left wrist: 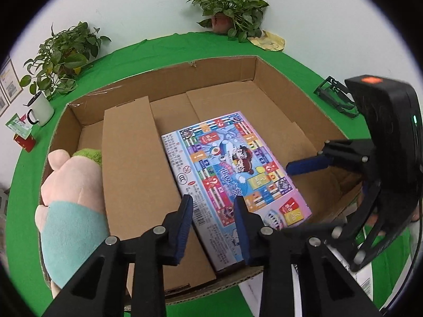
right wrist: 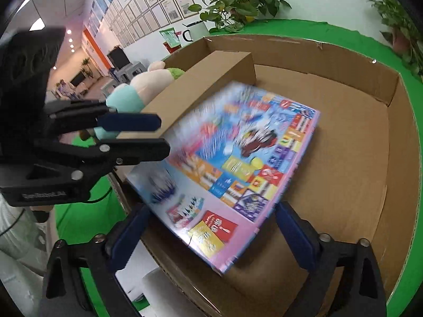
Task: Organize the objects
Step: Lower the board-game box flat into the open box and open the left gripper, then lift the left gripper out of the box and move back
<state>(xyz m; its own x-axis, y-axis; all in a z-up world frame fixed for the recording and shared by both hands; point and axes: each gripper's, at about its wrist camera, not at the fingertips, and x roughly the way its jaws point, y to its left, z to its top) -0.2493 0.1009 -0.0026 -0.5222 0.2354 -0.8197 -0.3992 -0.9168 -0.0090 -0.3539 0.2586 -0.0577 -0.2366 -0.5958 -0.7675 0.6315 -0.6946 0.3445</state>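
a large shallow brown cardboard box [left wrist: 277,89] sits on the green cloth-covered table [left wrist: 169,47], and inside it a flat colourful printed game box with a pink border [left wrist: 238,169] lies face up on the cardboard floor, just right of a tall brown cardboard divider panel [left wrist: 132,163]. a pink and teal plush toy [left wrist: 71,200] fills the compartment left of that panel. the game box's long axis runs from the near rim of the carton diagonally away toward the far right, so its near short end points at the left gripper [left wrist: 212,222], whose blue-padded fingers stand apart, hovering over that near end with nothing between them. the right gripper [right wrist: 211,235] comes at the same near corner from the other side; its fingers are spread wide either side of the pink corner, and i cannot tell whether the pads touch the box edges, since the right wrist view is blurred there. both grippers are close, but the right one already straddles the box's near corner, so by my judgement it is the better placed to close across the width and square the box against the divider; the left would need to drop lower first
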